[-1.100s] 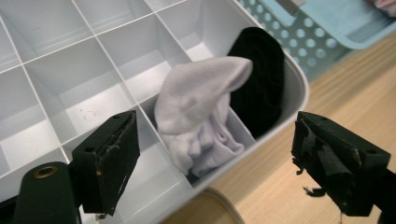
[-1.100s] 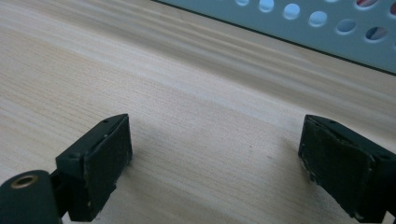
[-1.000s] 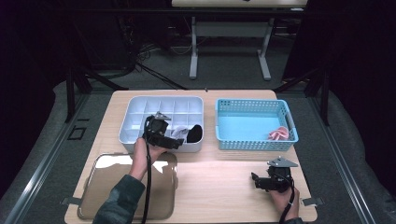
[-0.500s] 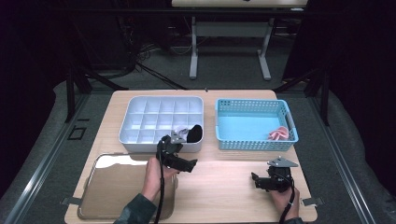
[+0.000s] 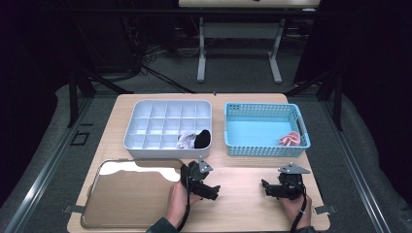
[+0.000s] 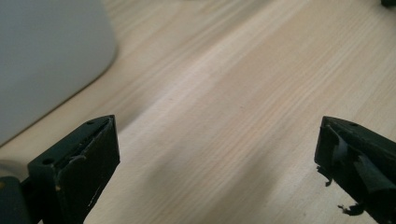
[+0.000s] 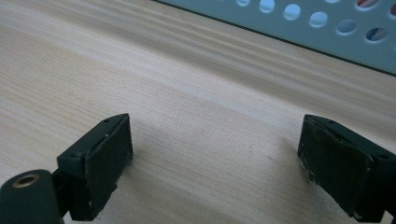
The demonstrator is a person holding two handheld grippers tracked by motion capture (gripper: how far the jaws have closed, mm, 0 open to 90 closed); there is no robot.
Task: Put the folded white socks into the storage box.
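My left gripper [image 5: 215, 192] lies low over the wooden table [image 5: 243, 213], in front of the white compartment organiser [image 5: 167, 111], and points right. Its jaws have just been opening and now stand wide with nothing between them; in the left gripper view [image 6: 217, 163] bare wood shows between them, with the organiser's wall [image 6: 46, 56] at upper left. My right gripper [image 5: 265, 188] rests at the front right, points left, and is open and empty [image 7: 215, 168]. A white cloth [image 5: 186, 141] and a black one [image 5: 203, 139] sit in the organiser's front compartments.
A blue perforated basket [image 5: 265, 109] stands right of the organiser and holds a pink item [image 5: 290, 140]; its wall [image 7: 327, 32] is just beyond the right gripper. A shiny metal tray [image 5: 131, 199] lies at the front left, beside the left hand.
The left gripper has drawn back from the organiser's front right compartments toward the near side and sunk to the tabletop. The right gripper has stayed in place.
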